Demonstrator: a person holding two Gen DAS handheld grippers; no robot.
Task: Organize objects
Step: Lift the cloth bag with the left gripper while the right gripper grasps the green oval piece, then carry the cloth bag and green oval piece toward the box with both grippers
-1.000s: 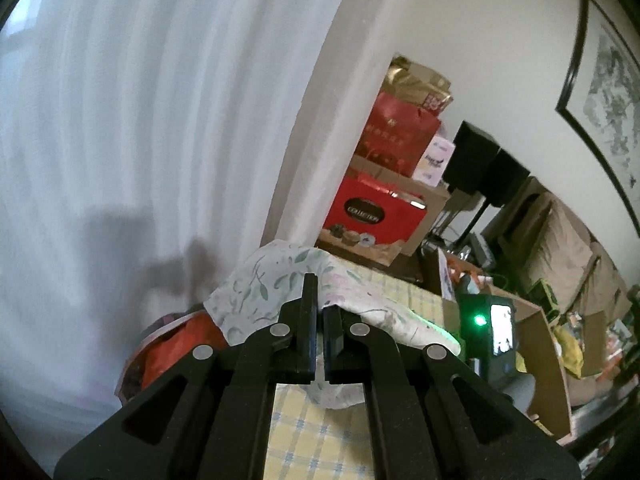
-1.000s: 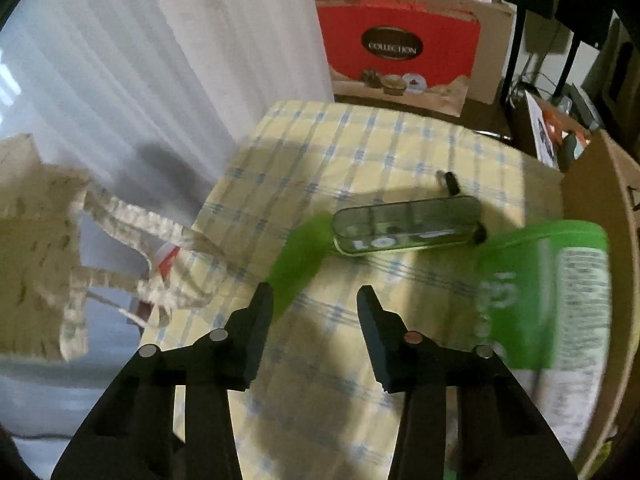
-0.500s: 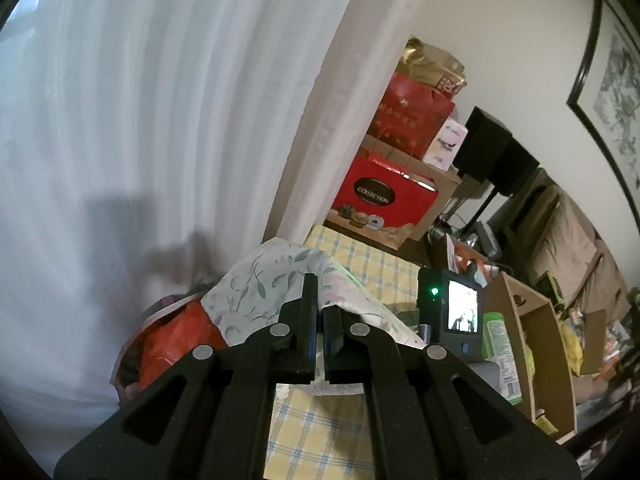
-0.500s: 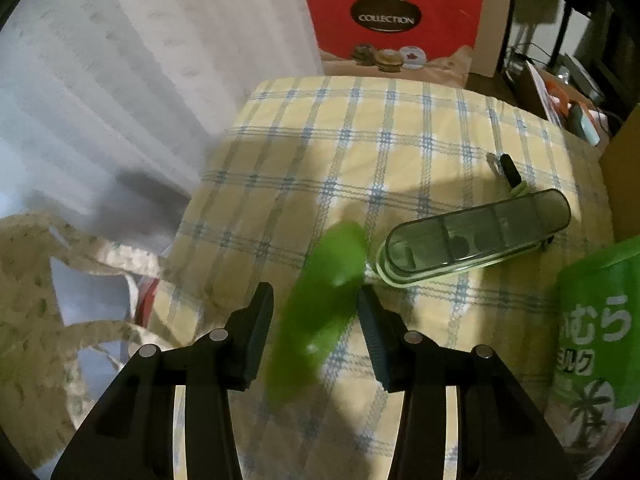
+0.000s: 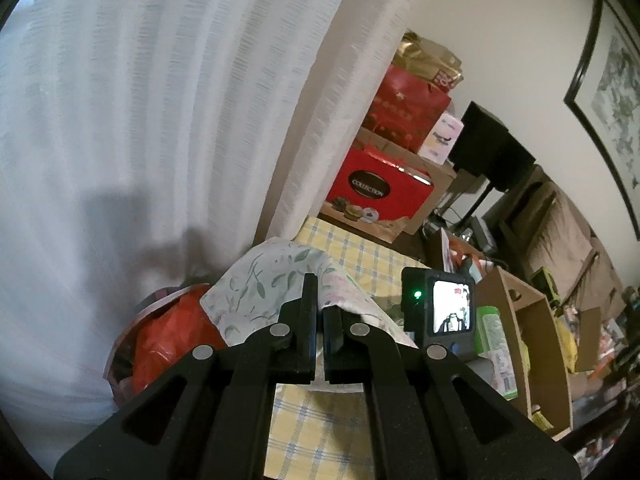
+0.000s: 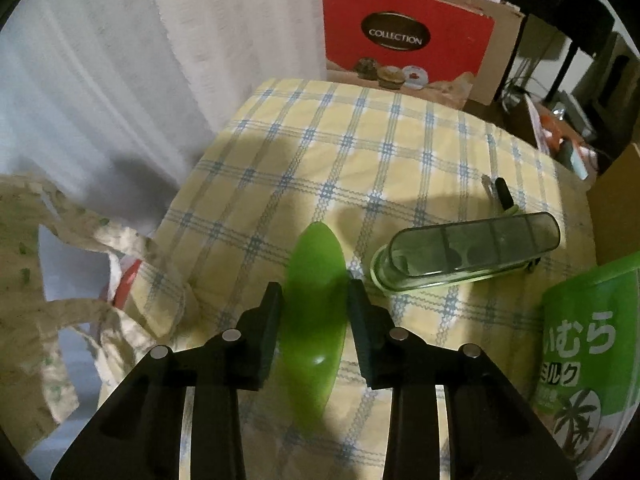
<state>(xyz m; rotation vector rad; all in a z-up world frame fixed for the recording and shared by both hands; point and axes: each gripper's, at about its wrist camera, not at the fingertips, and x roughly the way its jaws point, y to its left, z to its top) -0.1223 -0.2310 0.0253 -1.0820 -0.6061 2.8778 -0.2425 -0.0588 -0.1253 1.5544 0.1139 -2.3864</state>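
My left gripper (image 5: 320, 292) is shut on the rim of a white cloth bag with a green leaf print (image 5: 276, 276), holding it up at the table's left edge. The same bag (image 6: 24, 240) hangs at the left of the right wrist view. A flat green oval plastic piece (image 6: 316, 264) lies on the yellow checked tablecloth (image 6: 360, 152). My right gripper (image 6: 314, 300) points steeply down over it. Its jaws are closing, with the piece between them and the pads meeting its two long edges.
A clear oblong case with a green base (image 6: 468, 256) lies just right of the green piece, with a small black clip (image 6: 500, 192) behind it. A green labelled can (image 6: 588, 344) stands at the right. A red gift box (image 6: 400, 40) sits behind the table, and a cardboard box (image 5: 532, 340) to its right.
My right gripper has come down over the green piece, and its jaws have narrowed onto it. My left gripper has kept its hold on the bag.
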